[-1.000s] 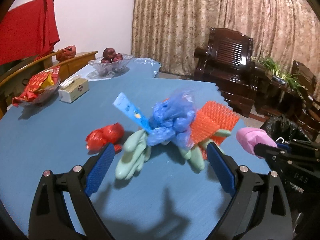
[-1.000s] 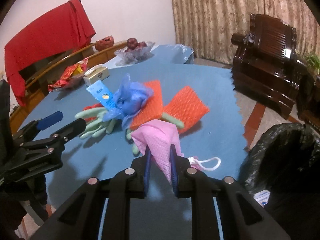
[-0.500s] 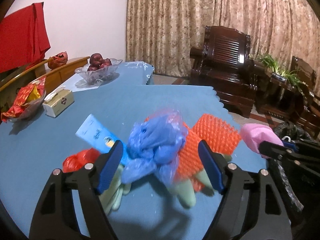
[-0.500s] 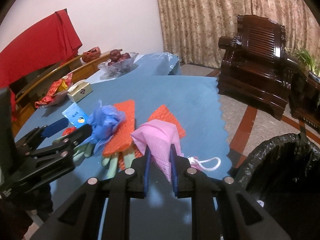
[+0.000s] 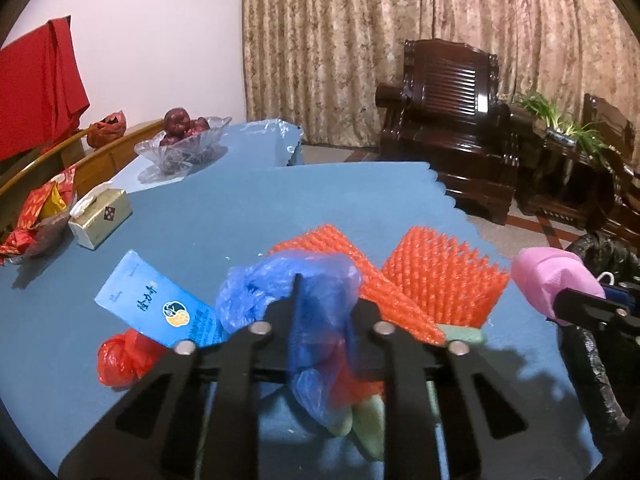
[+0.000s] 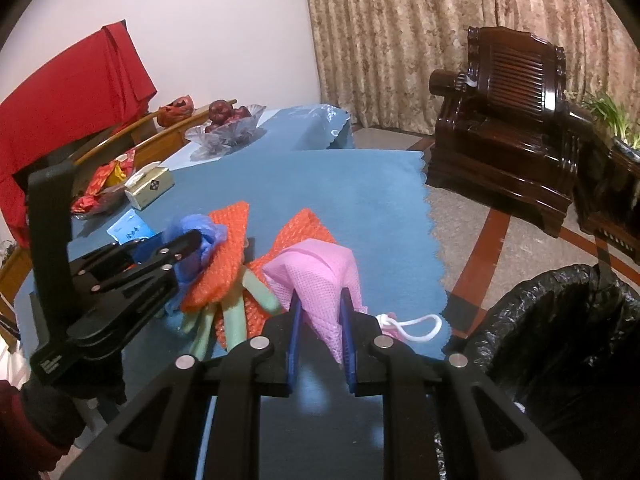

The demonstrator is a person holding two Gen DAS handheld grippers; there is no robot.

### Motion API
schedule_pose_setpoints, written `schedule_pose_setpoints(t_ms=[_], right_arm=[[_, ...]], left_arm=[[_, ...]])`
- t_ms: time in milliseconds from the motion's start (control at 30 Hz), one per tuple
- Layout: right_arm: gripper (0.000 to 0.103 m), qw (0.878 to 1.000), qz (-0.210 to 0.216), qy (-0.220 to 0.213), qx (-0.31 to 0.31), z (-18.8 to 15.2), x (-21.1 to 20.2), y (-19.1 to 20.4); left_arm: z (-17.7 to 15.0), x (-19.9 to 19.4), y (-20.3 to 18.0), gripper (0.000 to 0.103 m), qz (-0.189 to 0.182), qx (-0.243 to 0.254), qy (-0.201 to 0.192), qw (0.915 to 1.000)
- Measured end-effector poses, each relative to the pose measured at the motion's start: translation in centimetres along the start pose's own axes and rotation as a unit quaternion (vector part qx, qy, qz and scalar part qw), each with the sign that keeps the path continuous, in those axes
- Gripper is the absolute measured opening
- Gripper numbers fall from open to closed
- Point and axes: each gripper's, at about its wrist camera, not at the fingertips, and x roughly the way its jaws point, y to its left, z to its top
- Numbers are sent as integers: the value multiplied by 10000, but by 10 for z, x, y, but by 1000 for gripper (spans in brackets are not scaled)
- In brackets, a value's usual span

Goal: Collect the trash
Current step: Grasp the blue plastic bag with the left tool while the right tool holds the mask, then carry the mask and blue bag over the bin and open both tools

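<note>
My left gripper is shut on a crumpled blue plastic bag, seen from the side in the right wrist view. Under it lie two orange foam nets, green rubber gloves, a blue packet and a red crumpled bag on the blue table. My right gripper is shut on a pink mesh cloth, held over the table's near edge; it also shows in the left wrist view. A black-lined trash bin stands at the right, beside the table.
A tissue box, a snack dish and a glass fruit bowl sit at the table's far left. A white loop of cord lies near the table edge. Dark wooden armchairs stand beyond.
My left gripper has moved forward over the pile and closed on the blue plastic bag. My right gripper still holds the pink cloth and has swung a little toward the bin.
</note>
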Motion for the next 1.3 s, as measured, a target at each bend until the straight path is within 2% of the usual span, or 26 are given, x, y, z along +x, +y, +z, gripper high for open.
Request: schedule_pose_setpoints(t_ms=[100,467,767,900,1133,1300], right_arm=[[18,10000,31,-59,9,0,-4,1],[18,9993,42,-353,-65,9,-30,6],[18,9996,-11,-270,1,0,-36,2],[18,9993,-54,-354,66,2,-47,-5],[18,9978,-235,-570,247,5,-78,-30],[18,9961,-469,-642,370,2,-98,-55]], left_arm=[[2,-11,-3,0,-92,7,-99,9999],[17,-60,-10,0,-438,-116,-483,9978],[1,-72,-9,0,-553,-182,-257,9980],[4,-83,-13,0,-665,-150,-307,9972],[22,-108,-38,0,-1042,-81,-583,9928],[33,-117,-73,0,-1486,43,-706,9864]])
